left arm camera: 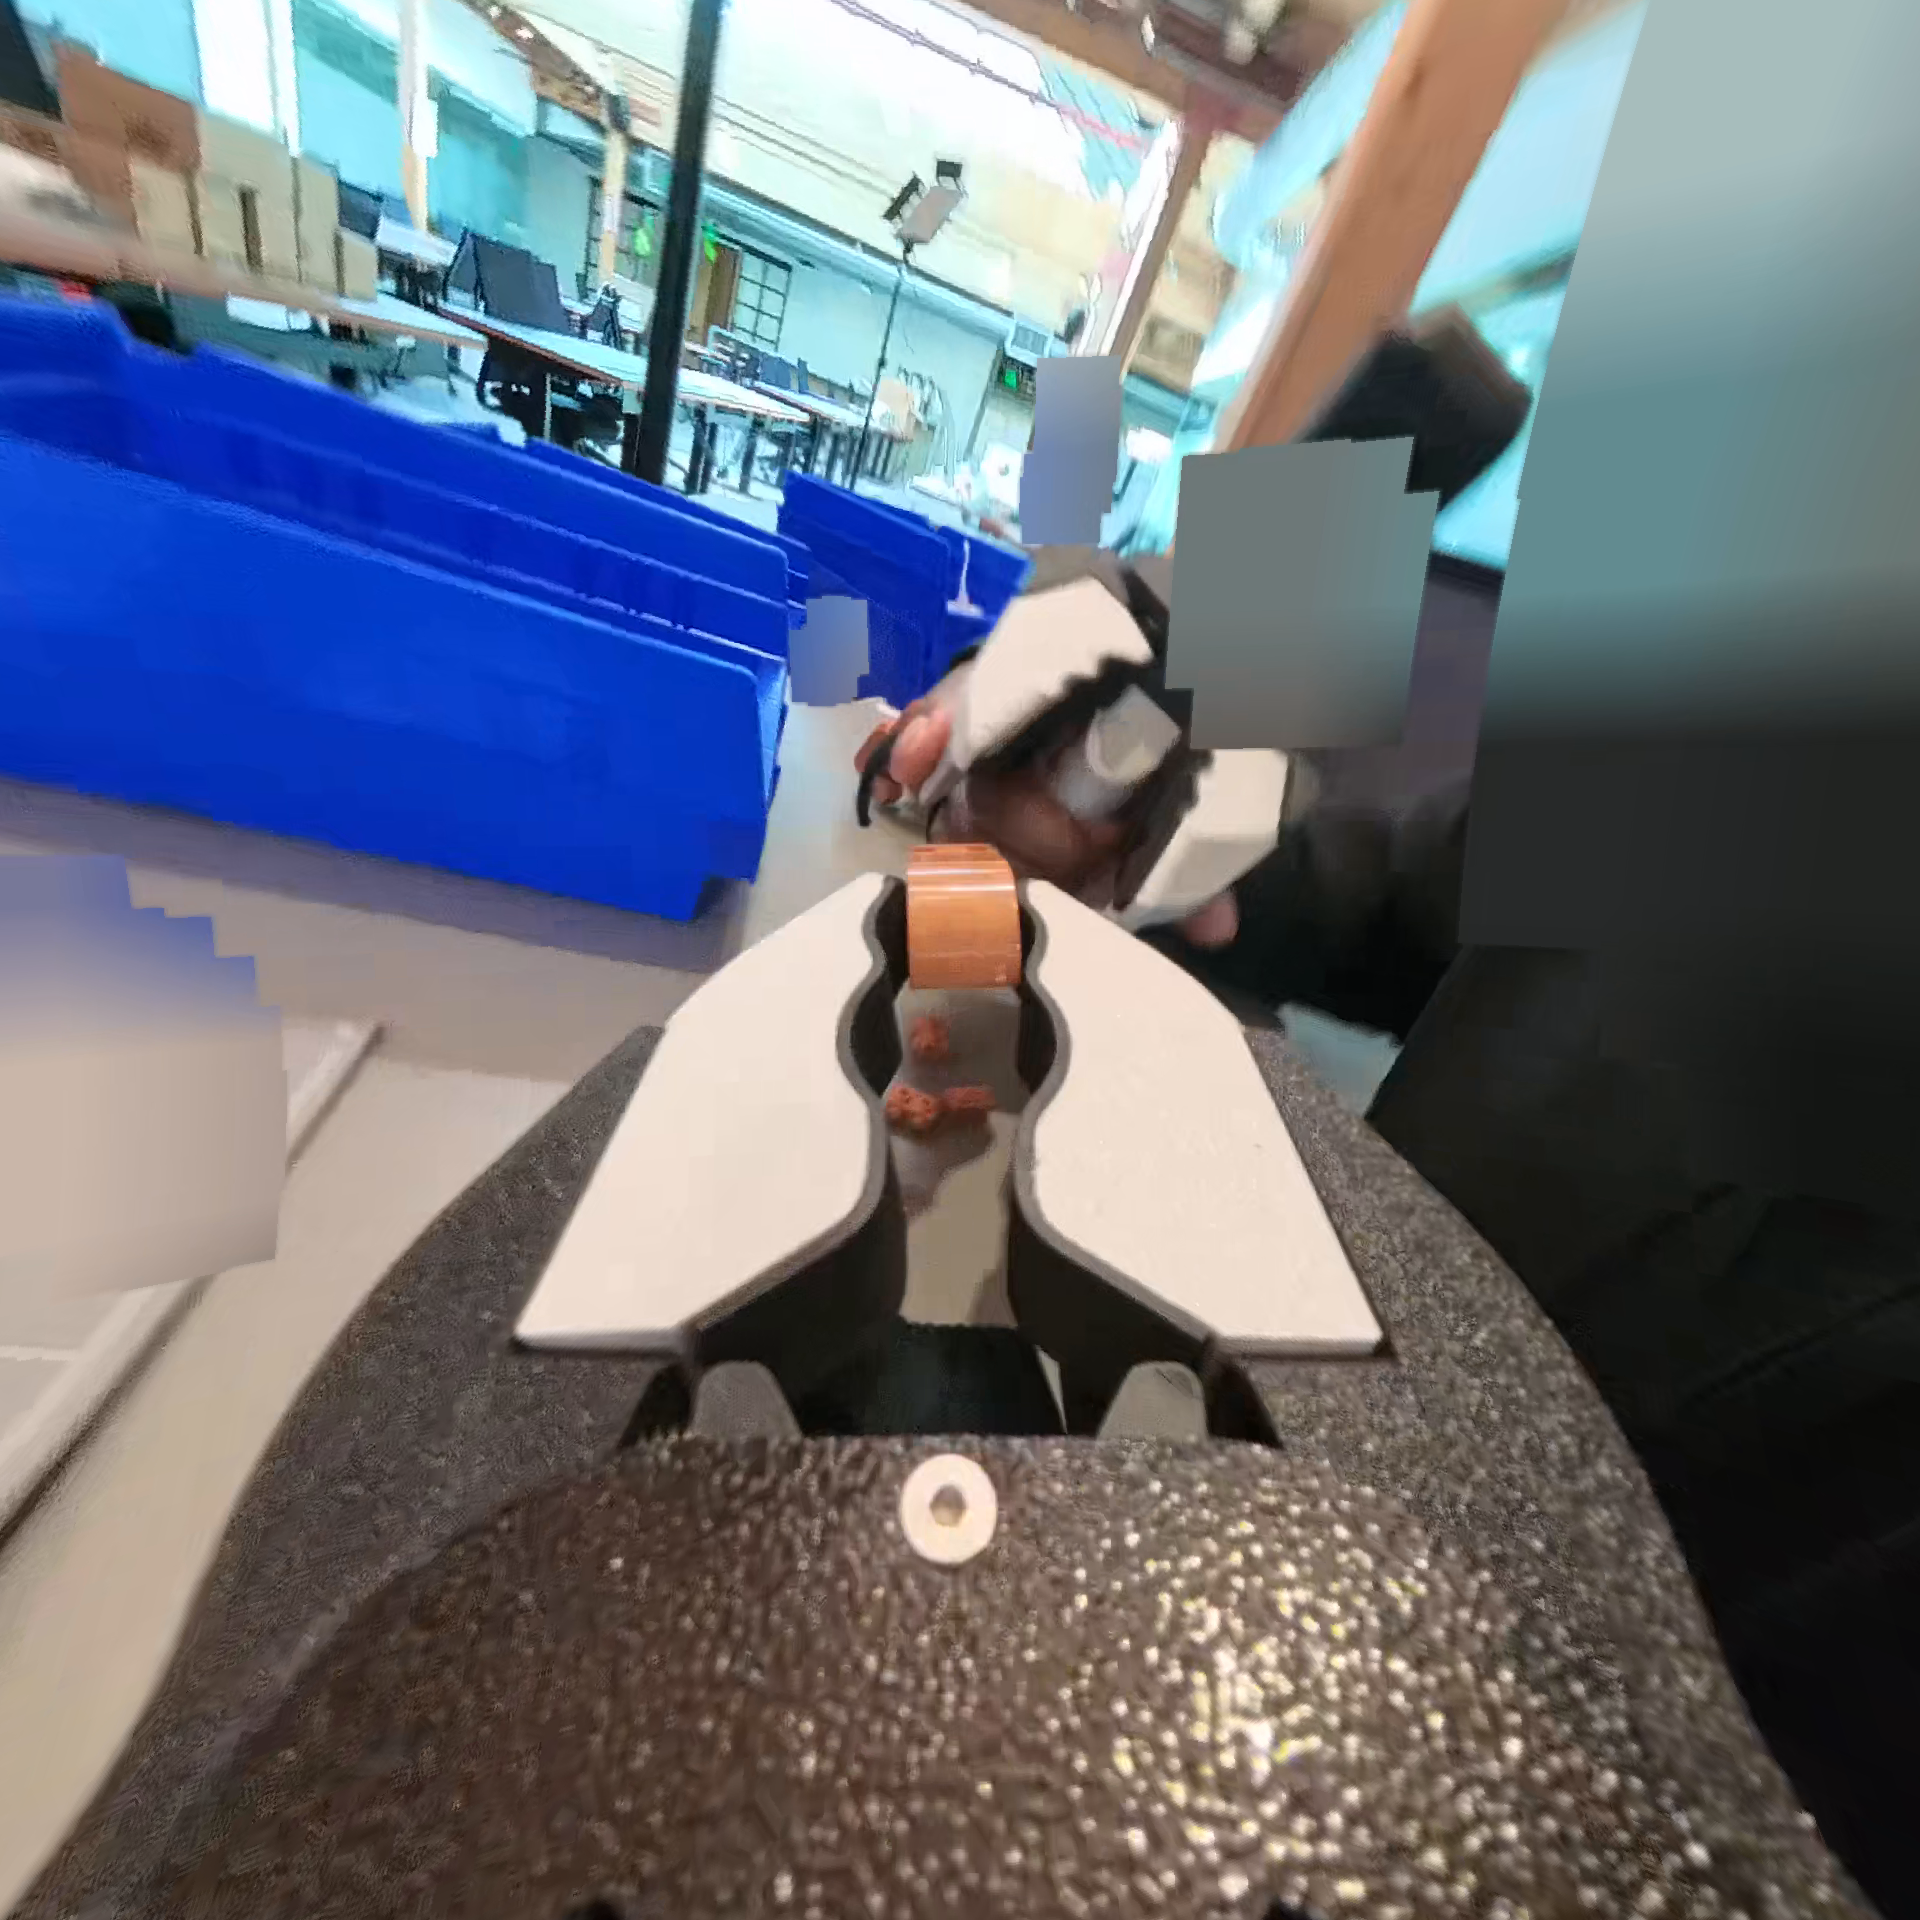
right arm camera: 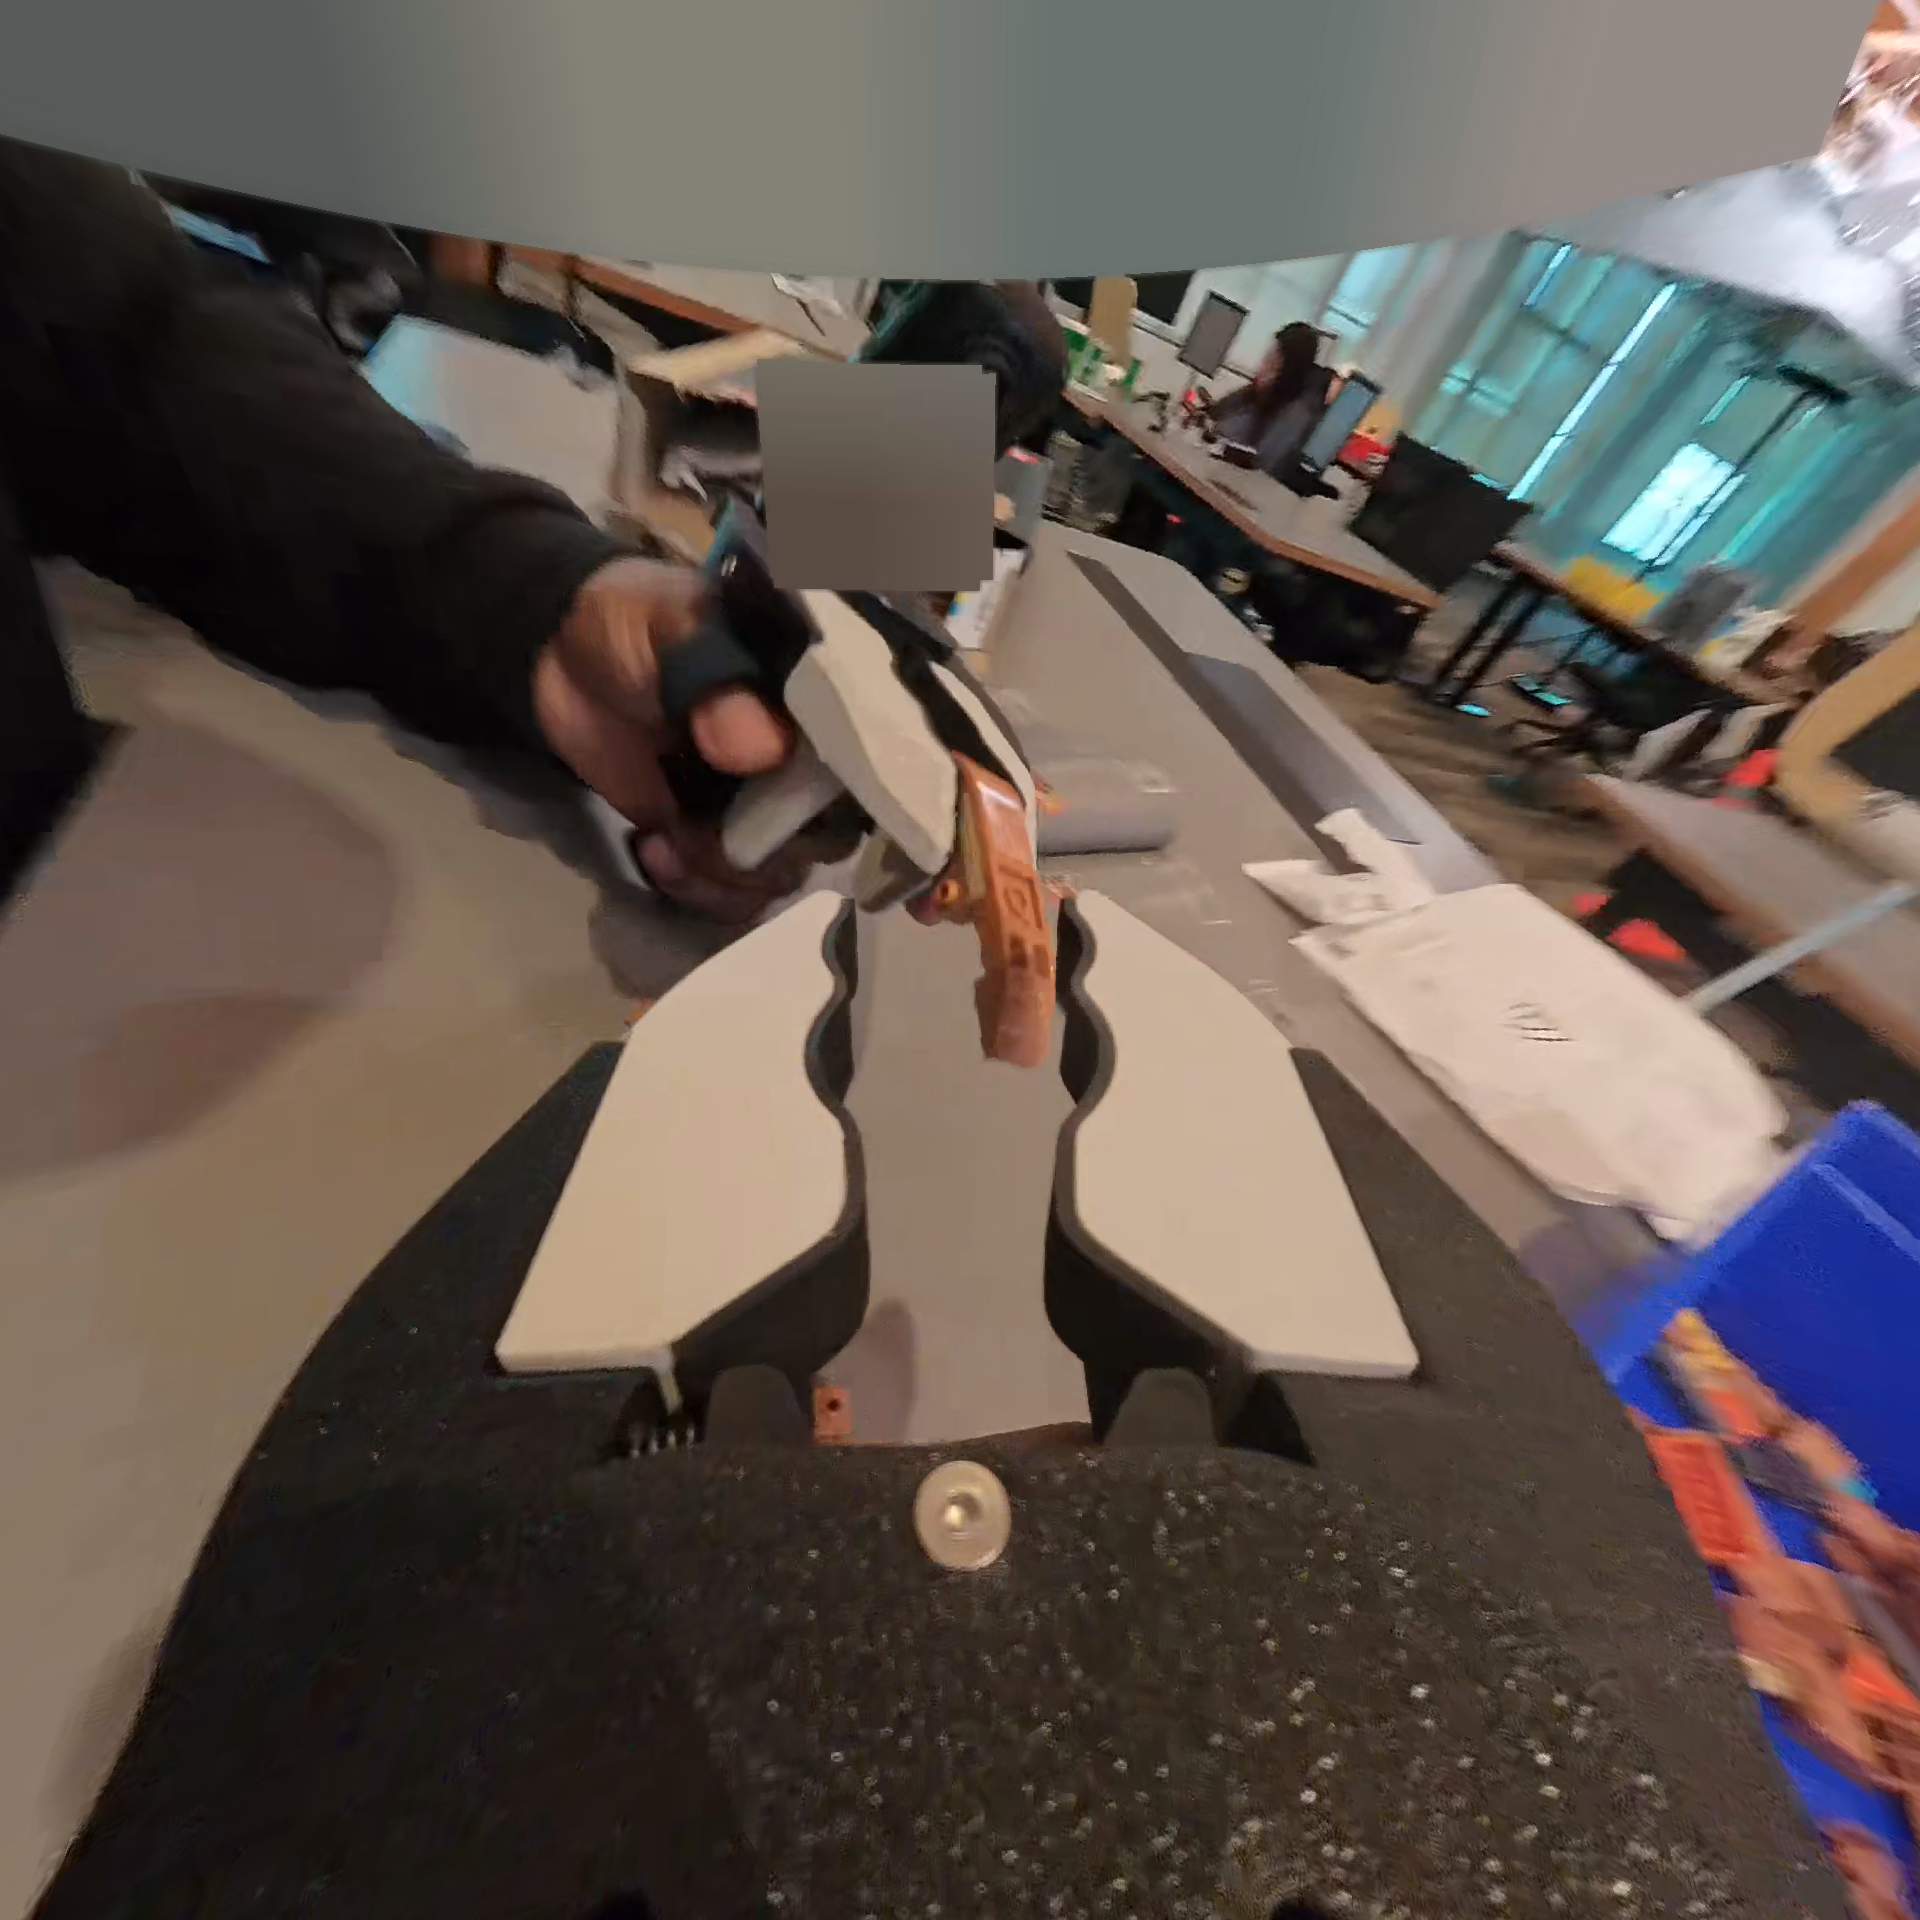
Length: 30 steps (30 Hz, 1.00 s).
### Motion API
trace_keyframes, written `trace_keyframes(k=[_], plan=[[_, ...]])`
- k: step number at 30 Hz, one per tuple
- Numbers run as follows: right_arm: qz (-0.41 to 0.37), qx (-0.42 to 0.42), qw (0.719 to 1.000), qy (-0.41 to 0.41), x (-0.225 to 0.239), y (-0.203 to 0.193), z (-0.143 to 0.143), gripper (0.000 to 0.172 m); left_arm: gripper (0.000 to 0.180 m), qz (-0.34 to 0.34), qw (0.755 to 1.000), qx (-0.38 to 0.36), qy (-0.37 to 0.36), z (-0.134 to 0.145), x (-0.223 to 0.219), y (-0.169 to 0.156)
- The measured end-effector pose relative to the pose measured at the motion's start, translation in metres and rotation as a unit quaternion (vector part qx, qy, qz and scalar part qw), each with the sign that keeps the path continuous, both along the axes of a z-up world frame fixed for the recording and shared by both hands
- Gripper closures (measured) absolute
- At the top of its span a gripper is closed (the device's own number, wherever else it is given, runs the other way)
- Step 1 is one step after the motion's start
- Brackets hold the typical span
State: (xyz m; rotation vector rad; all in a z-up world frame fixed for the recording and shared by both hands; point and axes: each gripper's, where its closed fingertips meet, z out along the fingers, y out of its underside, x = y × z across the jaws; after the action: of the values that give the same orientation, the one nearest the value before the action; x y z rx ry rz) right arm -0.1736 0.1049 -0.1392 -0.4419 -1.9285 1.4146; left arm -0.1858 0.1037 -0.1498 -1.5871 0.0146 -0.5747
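left claw [left arm camera: 961, 925] clamped on the curved orange-brown plastic part [left arm camera: 961, 928]; right claw [right arm camera: 961, 961] apart beside it [right arm camera: 1013, 951]; keep that grip firm.

My left gripper [left arm camera: 961, 925] has pale grey fingers on a speckled black body and grips an orange-brown piece [left arm camera: 961, 930] with darker cut-out markings. My right gripper [right arm camera: 961, 977] wears the same grey and black. The bins [left arm camera: 416, 665] on the far left are bright blue, the counter [left arm camera: 582, 977] is plain grey, and small reddish-brown bits [left arm camera: 925, 1101] dot it.
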Motion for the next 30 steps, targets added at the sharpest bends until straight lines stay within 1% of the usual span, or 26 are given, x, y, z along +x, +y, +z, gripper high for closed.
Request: trace_keyframes(k=[3,4,6,11,18,26,28,30], plan=[[-0.045,0.06,0.996,0.045,-0.007,0.002,-0.004,0.14,0.162,-0.003,0.993,-0.001,-0.119,0.003,-0.01,0.0],[-0.054,0.075,0.994,0.057,-0.008,0.001,-0.004,0.14,0.162,-0.004,0.989,-0.005,-0.147,0.001,-0.012,0.0],[-0.068,0.101,0.99,0.07,-0.011,-0.001,-0.007,0.14,0.162,-0.007,0.984,-0.013,-0.177,-0.002,-0.013,0.001],[-0.087,0.141,0.983,0.073,-0.018,-0.003,-0.017,0.141,0.162,-0.023,0.979,-0.025,-0.2,-0.005,-0.006,0.003],[-0.085,0.149,0.982,0.081,-0.019,-0.007,-0.019,0.153,0.162,-0.04,0.974,-0.042,-0.217,-0.009,0.002,0.004],[-0.068,0.151,0.984,0.061,-0.016,-0.007,-0.021,0.154,0.162,-0.049,0.972,-0.05,-0.226,-0.011,0.005,0.004],[-0.066,0.142,0.986,0.052,-0.016,-0.007,-0.021,0.154,0.162,-0.051,0.971,-0.051,-0.226,-0.011,0.006,0.004],[-0.059,0.12,0.991,0.025,-0.016,-0.007,-0.023,0.154,0.162,-0.052,0.972,-0.058,-0.221,-0.012,0.005,0.005]])
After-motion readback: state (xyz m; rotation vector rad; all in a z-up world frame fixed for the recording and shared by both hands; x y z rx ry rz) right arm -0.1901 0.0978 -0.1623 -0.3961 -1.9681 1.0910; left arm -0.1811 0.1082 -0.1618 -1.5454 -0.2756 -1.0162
